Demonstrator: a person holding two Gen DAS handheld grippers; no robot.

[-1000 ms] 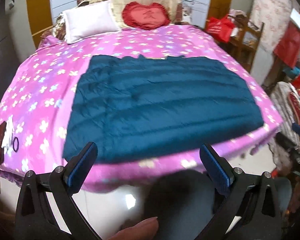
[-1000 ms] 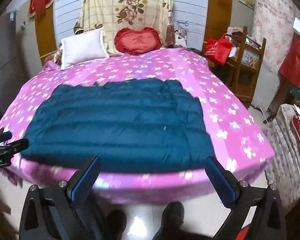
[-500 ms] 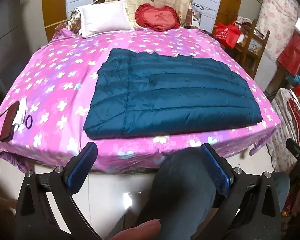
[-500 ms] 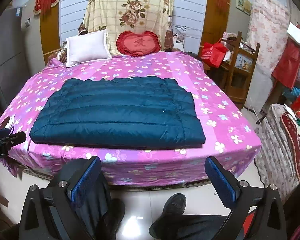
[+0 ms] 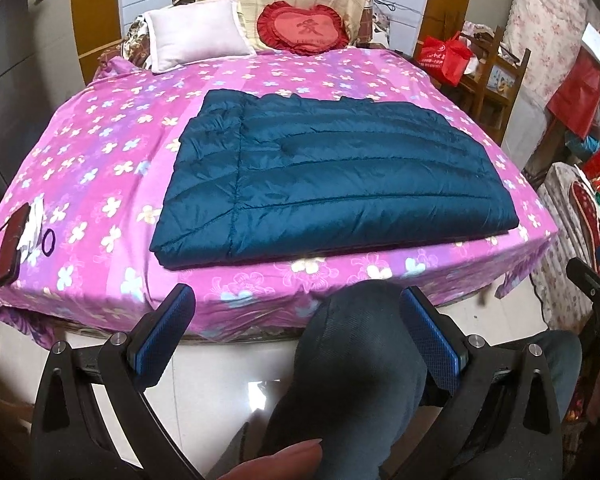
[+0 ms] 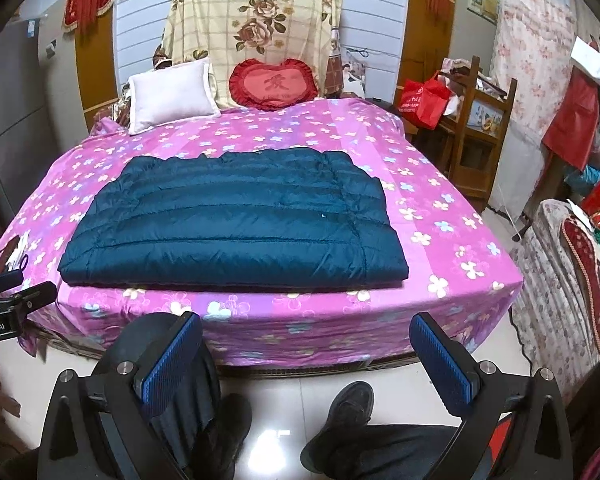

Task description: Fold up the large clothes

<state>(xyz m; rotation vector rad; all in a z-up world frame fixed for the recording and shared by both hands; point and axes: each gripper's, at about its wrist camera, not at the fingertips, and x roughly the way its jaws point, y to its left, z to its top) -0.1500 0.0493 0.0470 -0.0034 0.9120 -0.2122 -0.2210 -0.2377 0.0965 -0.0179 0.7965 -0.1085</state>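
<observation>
Black left claw (image 5: 298, 322) and right claw (image 6: 306, 350) both hang wide open w/ nothing held, low over the floor, short of the bed (image 6: 452, 236). Past them, teal padded coat (image 6: 236, 220) lies flat near the bed's foot edge, folded into a neat rectangle. Folding looks basically done; maybe one more halving left. Farther back: white pillow (image 6: 168, 94), red heart cushion (image 6: 274, 84) at the head.

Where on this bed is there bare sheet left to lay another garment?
Free: the pink sheet right of the folded blue quilted garment; the band between it and the white pillow and red heart cushion; the strip to its left. Crowded: the near-left corner, with a dark phone-like item and hair tie.
</observation>
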